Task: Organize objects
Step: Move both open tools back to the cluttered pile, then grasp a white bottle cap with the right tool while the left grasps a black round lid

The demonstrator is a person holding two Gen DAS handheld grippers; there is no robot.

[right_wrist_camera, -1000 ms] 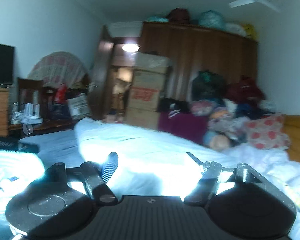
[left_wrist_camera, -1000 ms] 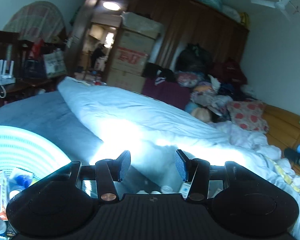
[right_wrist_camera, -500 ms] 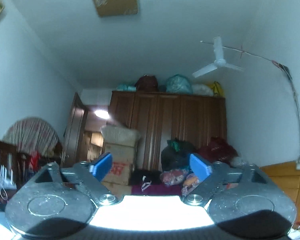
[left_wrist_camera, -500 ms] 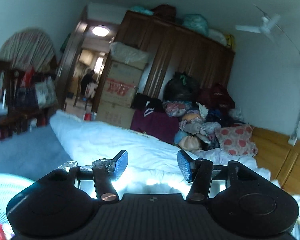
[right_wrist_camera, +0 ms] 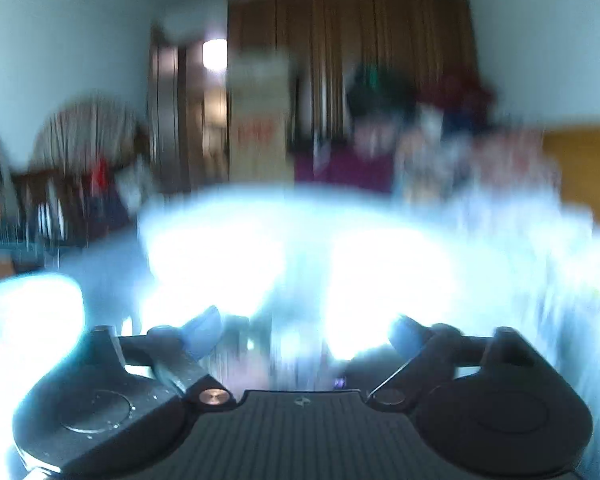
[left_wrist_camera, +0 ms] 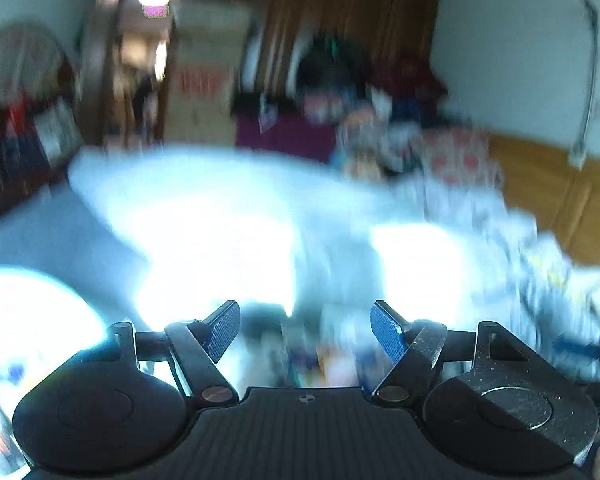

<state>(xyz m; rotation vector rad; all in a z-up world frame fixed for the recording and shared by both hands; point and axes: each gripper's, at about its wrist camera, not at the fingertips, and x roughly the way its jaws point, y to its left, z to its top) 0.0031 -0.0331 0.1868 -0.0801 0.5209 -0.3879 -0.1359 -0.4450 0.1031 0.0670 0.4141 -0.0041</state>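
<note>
Tipping back down toward the small clutter lying near on the bed, the left gripper is widening, empty, while the right gripper is narrowing yet open, empty, both nearing a pick.

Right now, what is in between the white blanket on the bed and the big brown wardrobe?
In the left wrist view, a heap of clothes and bags lies between the white blanket and the wardrobe. Blur hides the details.
</note>
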